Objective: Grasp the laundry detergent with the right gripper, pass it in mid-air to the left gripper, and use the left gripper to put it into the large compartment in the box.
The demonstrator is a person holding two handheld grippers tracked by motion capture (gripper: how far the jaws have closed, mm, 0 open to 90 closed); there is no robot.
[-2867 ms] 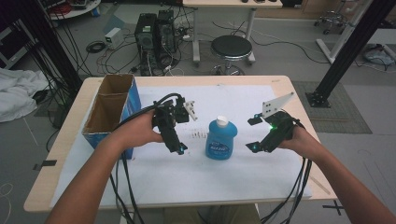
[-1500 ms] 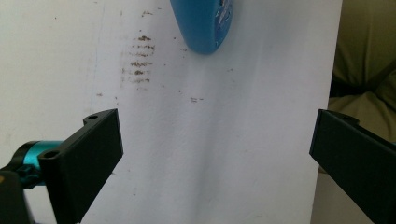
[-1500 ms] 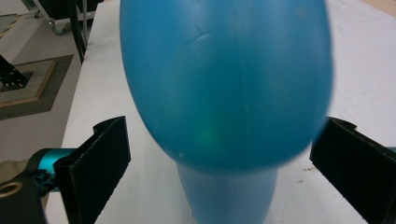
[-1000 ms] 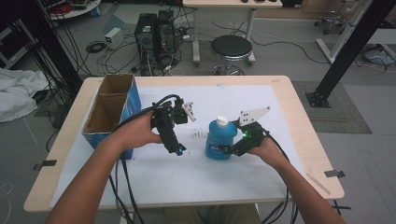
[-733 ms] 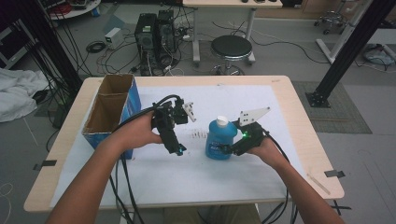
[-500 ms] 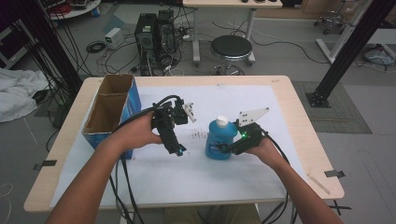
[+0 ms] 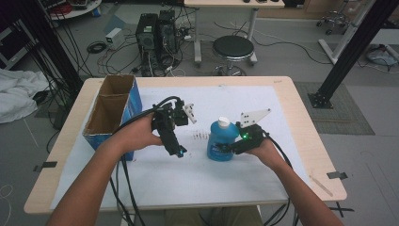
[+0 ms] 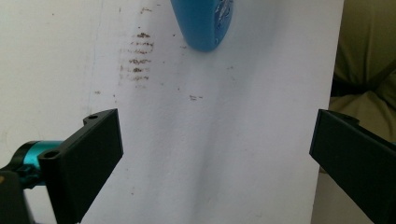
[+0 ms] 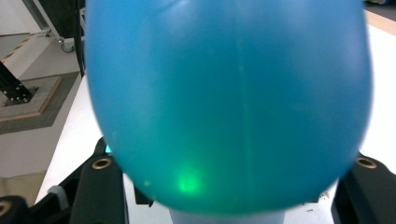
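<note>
Since the earliest frame, almost three seconds back, the right gripper point(image 7: 229, 148) has crossed from open table on the right to the translucent blue plastic bottle with the white cap point(image 7: 221, 140), and over the last second its jaws have been closing around the bottle's body. In the right gripper view the blue body bulges between the two black jaws, which stand at either flank, touching or very nearly so, and I judge the pinch made or a moment from made. That would mean the grasp step is about done and a lift can follow.

At far left, the open brown cardboard box with blue sides point(image 7: 111, 111) sits along the left edge of the white paper sheet point(image 7: 282, 117) covering the wooden table point(image 7: 310, 136). Next comes the left gripper point(image 7: 177, 151), unmoved, hovering over bare sheet with jaws spread wide and nothing between them. Faint brown smudges point(image 7: 201, 136) mark the sheet between it and the bottle, which stands upright near the table's middle.

Open room lies in front of the bottle toward the person and behind it toward the far edge. A leftward carry to the box would pass close to the left gripper.
</note>
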